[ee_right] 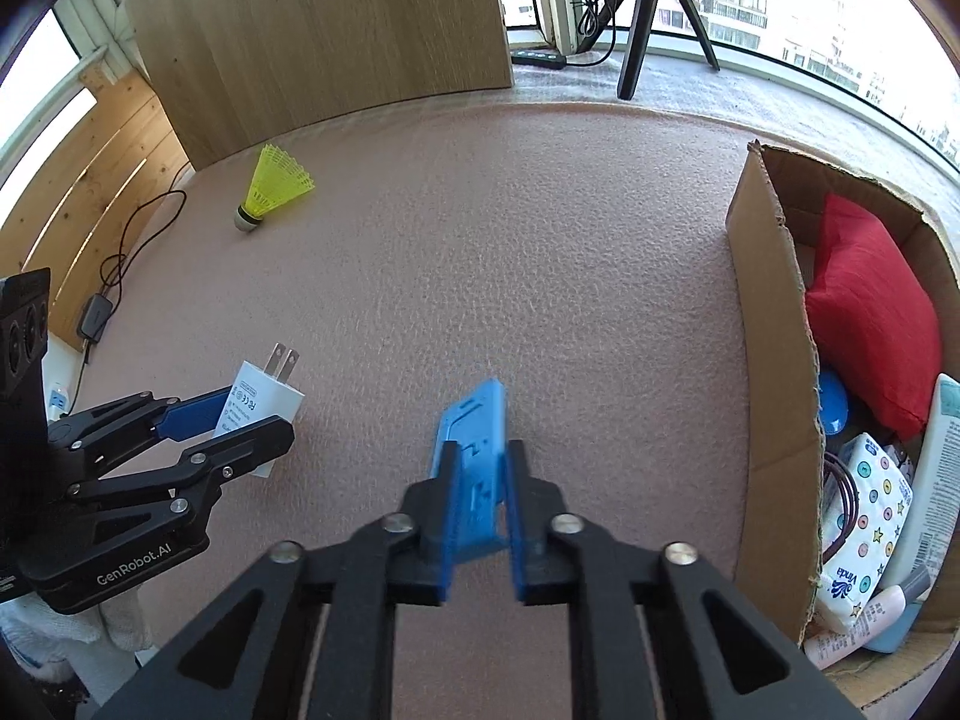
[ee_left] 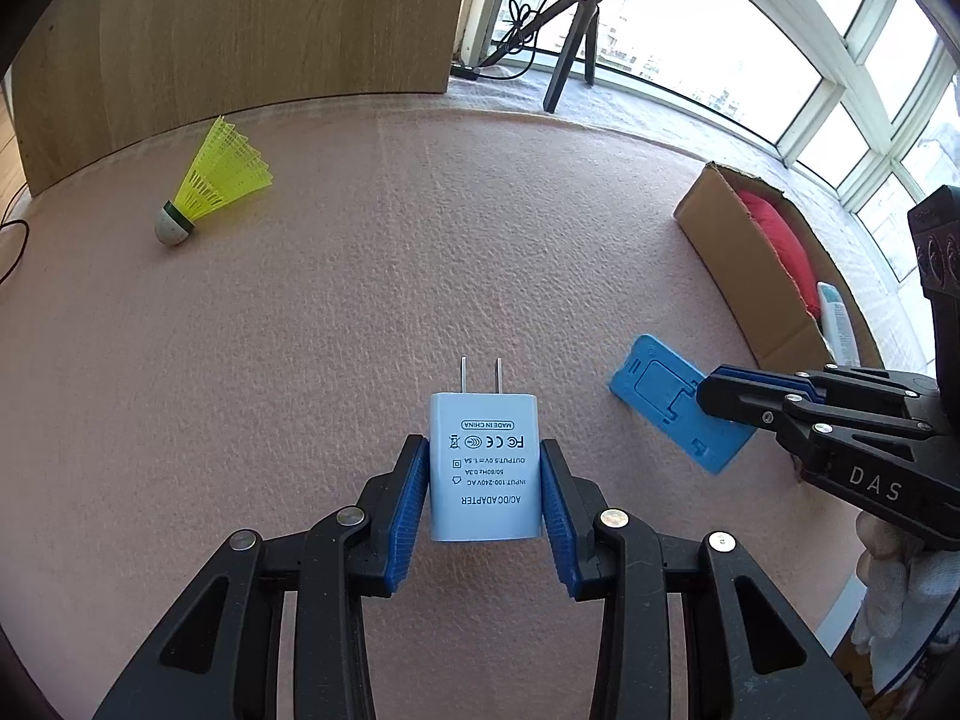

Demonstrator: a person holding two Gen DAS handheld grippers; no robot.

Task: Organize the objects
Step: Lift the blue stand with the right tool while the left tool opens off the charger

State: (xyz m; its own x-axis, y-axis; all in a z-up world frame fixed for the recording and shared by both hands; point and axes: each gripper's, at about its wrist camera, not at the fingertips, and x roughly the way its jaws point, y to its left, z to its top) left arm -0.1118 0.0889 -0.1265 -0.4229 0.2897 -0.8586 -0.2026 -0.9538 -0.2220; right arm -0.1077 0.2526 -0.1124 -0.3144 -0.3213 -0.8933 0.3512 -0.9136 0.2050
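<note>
We have two fisheye views, each riding low on a gripper and looking forward along its fingers, close over the pink mat (ee_left: 360,300). Our left wrist view faces the wooden panel (ee_left: 240,30) at 11 o'clock; the right gripper (ee_left: 714,396) enters at 3 o'clock. Both views share the yellow shuttlecock (ee_right: 270,186), the tripod (ee_right: 648,12) at 1 o'clock and the cardboard box (ee_right: 774,360) at 3 o'clock.

My left gripper (ee_left: 483,468) jaws clamp the white adapter (ee_left: 483,474), prongs forward, above the pink counter (ee_left: 360,300).
</note>
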